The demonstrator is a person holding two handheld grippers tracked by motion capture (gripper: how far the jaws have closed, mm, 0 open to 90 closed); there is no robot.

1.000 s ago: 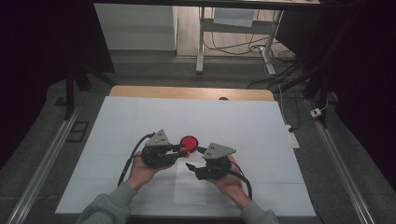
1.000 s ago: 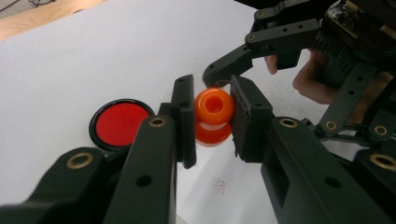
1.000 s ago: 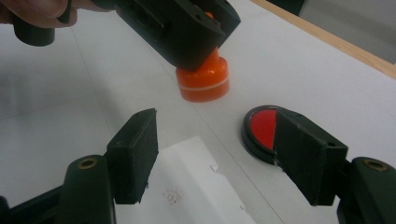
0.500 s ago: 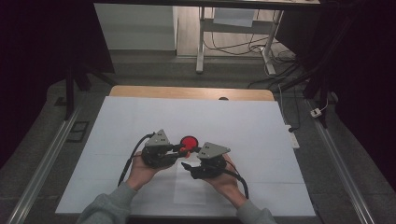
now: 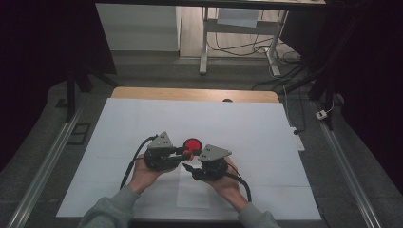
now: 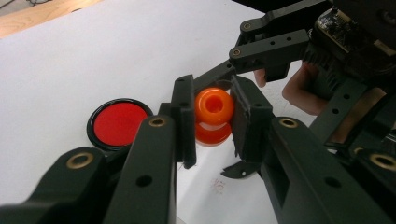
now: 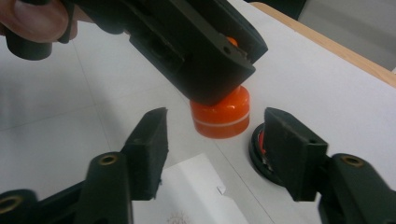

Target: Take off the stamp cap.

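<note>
Right gripper view: jaws narrowing around the orange piece

Right gripper view puts my right gripper (image 7: pixel 212 149) nearest, its two black jaws standing apart on either side of the orange piece (image 7: pixel 222 119). They have just been closing, and the piece sits in the gap between them, but neither pad presses on it yet; I see white table (image 7: pixel 56 130) on both sides of it. So I read this as the start of a second grip, not a finished one.

Left gripper view shows the other half. My left gripper (image 6: pixel 212 119) is clamped on the upper, rounded part of the same orange piece (image 6: pixel 214 116), pads tight against both sides, with the hole in its top facing the camera. Its lower, wider part hangs below the pads, and that is the part my right jaws are coming in on. I judge the aim is to hold the top steady while the right side takes the base, perhaps to twist or pull the two parts apart, though I cannot tell whether they separate.

Just beyond, a red disc in a black rim (image 6: pixel 119 123) lies flat on the table, near the orange piece but apart from it.

From the high view, both hands meet at the near middle of the white table (image 5: pixel 247 128), the left gripper (image 5: pixel 184 152) and right gripper (image 5: pixel 191 167) tips almost together, the red disc (image 5: pixel 192 144) just past them.
</note>
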